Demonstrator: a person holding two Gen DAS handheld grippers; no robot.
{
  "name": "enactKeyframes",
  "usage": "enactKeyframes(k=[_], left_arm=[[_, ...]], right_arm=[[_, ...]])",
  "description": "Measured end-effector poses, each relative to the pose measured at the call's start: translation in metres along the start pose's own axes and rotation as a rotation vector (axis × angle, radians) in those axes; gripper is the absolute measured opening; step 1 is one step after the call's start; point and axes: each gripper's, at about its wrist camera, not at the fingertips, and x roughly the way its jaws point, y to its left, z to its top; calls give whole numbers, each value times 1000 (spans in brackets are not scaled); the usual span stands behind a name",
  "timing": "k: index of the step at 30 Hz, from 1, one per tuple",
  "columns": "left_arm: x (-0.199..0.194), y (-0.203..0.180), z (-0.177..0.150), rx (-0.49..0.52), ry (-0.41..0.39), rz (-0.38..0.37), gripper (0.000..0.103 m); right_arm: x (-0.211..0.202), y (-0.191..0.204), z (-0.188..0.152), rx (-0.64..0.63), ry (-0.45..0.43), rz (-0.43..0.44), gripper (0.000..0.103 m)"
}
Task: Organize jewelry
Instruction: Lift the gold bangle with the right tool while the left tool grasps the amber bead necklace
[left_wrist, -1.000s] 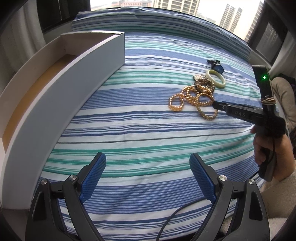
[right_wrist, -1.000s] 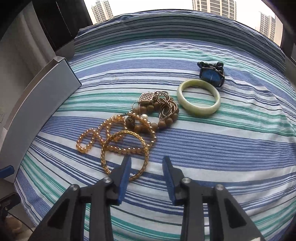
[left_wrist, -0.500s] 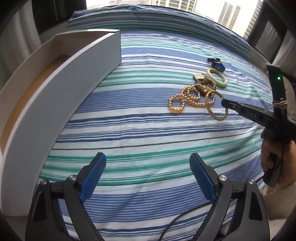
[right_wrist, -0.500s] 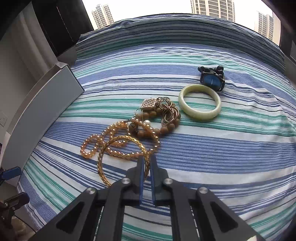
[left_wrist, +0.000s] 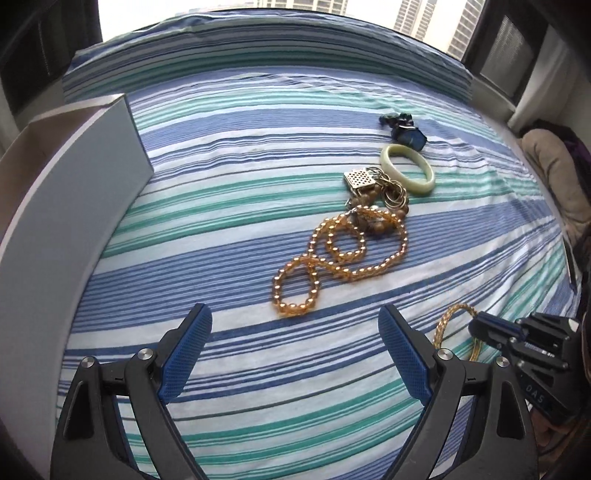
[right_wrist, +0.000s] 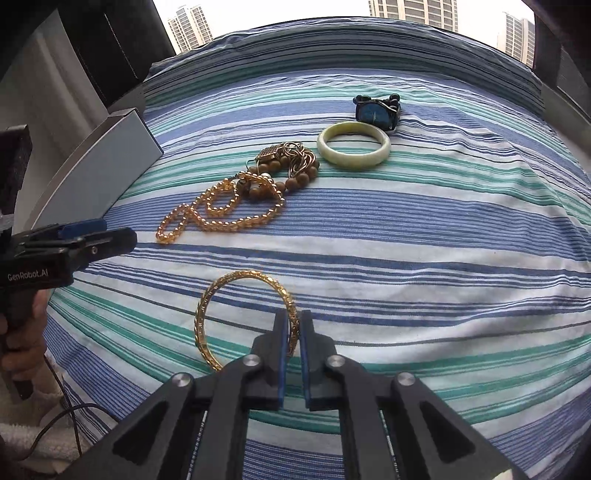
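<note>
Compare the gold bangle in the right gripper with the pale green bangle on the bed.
The gold bangle is thin with a textured, chain-like surface; the pale green bangle is thick and smooth. The gold bangle is clamped in the right gripper, apart from the pile; the green one lies flat on the striped bedspread beside the blue watch. Both are rigid rings.

A bed (right_wrist: 424, 229) covered in a sheet striped blue, teal and white carries everything. An open white box (left_wrist: 74, 206) rests along its left edge. Toward the far right corner sits a dark watch with a blue face (right_wrist: 376, 112), and just nearer than it a pale green bangle (right_wrist: 354, 150), close beside or touching. Left of the bangle lies a tangled heap of brown beads and metal rings (right_wrist: 286, 168), with a string of amber beads (right_wrist: 221, 210) looping out of it toward the box. A gold bangle (right_wrist: 221, 314) lies apart, near the front edge.
</note>
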Motion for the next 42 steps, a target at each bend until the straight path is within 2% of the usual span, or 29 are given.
enactKeyframes(k=[2, 4, 6, 9, 11, 12, 13, 14, 15, 20, 27, 28, 29, 33, 42], left_arm=[[11, -10, 11, 47, -9, -7, 92], [23, -14, 18, 80, -17, 19, 92], [38, -13, 24, 79, -6, 38, 90], [56, -10, 23, 63, 35, 8, 83], [54, -10, 21, 55, 14, 0, 79], [53, -10, 21, 53, 7, -4, 68], [52, -10, 22, 50, 6, -14, 43], [51, -12, 22, 64, 8, 18, 32], [50, -13, 21, 79, 13, 29, 27], [37, 0, 6, 33, 35, -23, 24], [-1, 36, -26, -59, 32, -53, 17], [-5, 40, -30, -68, 29, -61, 7], [-8, 43, -32, -70, 34, -73, 6], [-9, 47, -40, -51, 27, -41, 5], [-20, 58, -49, -72, 7, -47, 7]], right_arm=[[-1, -2, -7, 5, 1, -6, 6], [-2, -3, -11, 10, 0, -9, 6], [-3, -3, -15, 9, 0, -17, 6], [-3, -4, -18, 14, -5, -17, 6], [-5, -5, -20, 17, -12, -18, 6], [-5, -5, -21, 17, -15, -20, 6], [-6, -5, -21, 17, -18, -20, 6], [-6, -6, -22, 20, -19, -19, 6], [-6, -7, -23, 23, -19, -18, 6], [-7, -8, -25, 31, -24, -12, 6], [-8, -9, -28, 38, -16, -12, 6], [-8, -9, -29, 40, -16, -12, 6], [-8, -9, -29, 40, -15, -11, 6], [-6, -10, -30, 43, -10, -14, 6], [-8, -9, -29, 36, -12, -18, 6]])
